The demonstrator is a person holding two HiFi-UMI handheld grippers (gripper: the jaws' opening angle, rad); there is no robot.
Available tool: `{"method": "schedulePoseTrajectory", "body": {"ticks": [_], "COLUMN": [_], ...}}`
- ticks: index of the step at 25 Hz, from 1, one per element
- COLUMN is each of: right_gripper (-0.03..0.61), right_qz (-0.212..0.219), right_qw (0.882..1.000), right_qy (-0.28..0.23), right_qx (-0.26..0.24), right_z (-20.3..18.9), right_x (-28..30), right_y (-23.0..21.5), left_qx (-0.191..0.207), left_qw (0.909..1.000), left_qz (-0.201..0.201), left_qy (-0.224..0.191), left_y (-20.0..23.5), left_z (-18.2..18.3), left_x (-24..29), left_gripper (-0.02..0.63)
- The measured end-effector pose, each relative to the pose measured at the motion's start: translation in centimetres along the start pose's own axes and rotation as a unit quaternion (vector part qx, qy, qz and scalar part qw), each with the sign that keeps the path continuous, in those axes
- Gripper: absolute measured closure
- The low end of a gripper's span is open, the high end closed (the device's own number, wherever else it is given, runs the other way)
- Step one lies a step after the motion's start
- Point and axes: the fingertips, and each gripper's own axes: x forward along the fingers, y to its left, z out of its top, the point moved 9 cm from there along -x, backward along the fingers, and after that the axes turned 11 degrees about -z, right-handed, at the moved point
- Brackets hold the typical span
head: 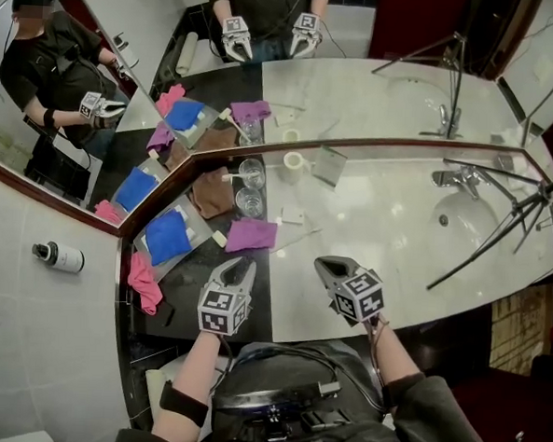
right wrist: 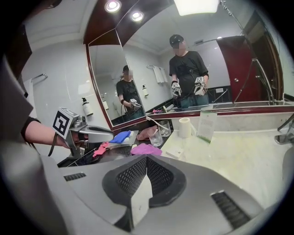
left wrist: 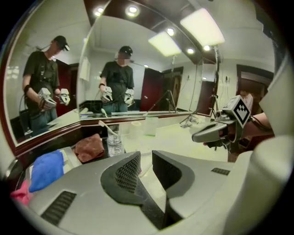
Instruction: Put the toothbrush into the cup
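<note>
Two clear glass cups stand on the dark tray (head: pixel 197 290), the near cup (head: pixel 250 203) in front of the far cup (head: pixel 251 172). In both gripper views a white toothbrush (left wrist: pixel 106 128) (right wrist: pixel 153 123) leans in a glass. A thin pale toothbrush (head: pixel 299 237) lies on the white counter right of the purple cloth, and it also shows through the left jaws' gap. My left gripper (head: pixel 239 263) (left wrist: pixel 146 158) hangs over the tray's near edge, open with nothing between its pads. Over the counter to its right, my right gripper (head: pixel 325 263) (right wrist: pixel 146 160) is shut and empty.
On the tray lie a purple cloth (head: pixel 251 234), a blue cloth (head: pixel 168 237), a brown cloth (head: pixel 213 193) and a pink cloth (head: pixel 144 282). A white roll (head: pixel 292 162) and a card (head: pixel 328 164) stand by the mirror. Sink (head: pixel 464 217), faucet (head: pixel 457 178) and tripod legs (head: pixel 500 229) fill the right.
</note>
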Motion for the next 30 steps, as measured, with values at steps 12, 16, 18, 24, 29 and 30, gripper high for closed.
{"method": "schedulePoseTrajectory", "body": {"ticks": [12, 16, 18, 24, 29, 30], "right_gripper": [0.560, 0.560, 0.560, 0.560, 0.560, 0.560], "right_qz": [-0.052, -0.070, -0.077, -0.090, -0.097, -0.098], "right_qw": [0.997, 0.994, 0.992, 0.988, 0.984, 0.984], "right_qy": [0.015, 0.017, 0.019, 0.020, 0.020, 0.020], "right_qx": [0.060, 0.088, 0.099, 0.127, 0.146, 0.148], "right_z": [-4.8, -6.7, -7.6, -9.4, -10.5, -10.7], "right_x": [-3.3, -4.3, -4.4, -4.5, -5.0, -5.2], "right_y": [-3.1, -4.5, -5.4, -7.3, -8.0, -8.1], "left_qx": [0.145, 0.191, 0.212, 0.218, 0.214, 0.214], "left_qw": [0.9539, 0.9252, 0.9100, 0.8853, 0.8758, 0.8737], "left_qz": [-0.154, -0.175, -0.185, -0.198, -0.198, -0.198], "left_qy": [0.213, 0.277, 0.304, 0.360, 0.384, 0.390], "left_y": [-3.2, -3.3, -3.3, -3.0, -2.9, -2.8], "left_z": [2.5, 1.9, 1.4, -0.3, -1.1, -1.3], "left_x": [16.6, 21.5, 23.6, 27.3, 28.5, 28.7], "left_gripper": [0.396, 0.397, 0.397, 0.412, 0.431, 0.431]}}
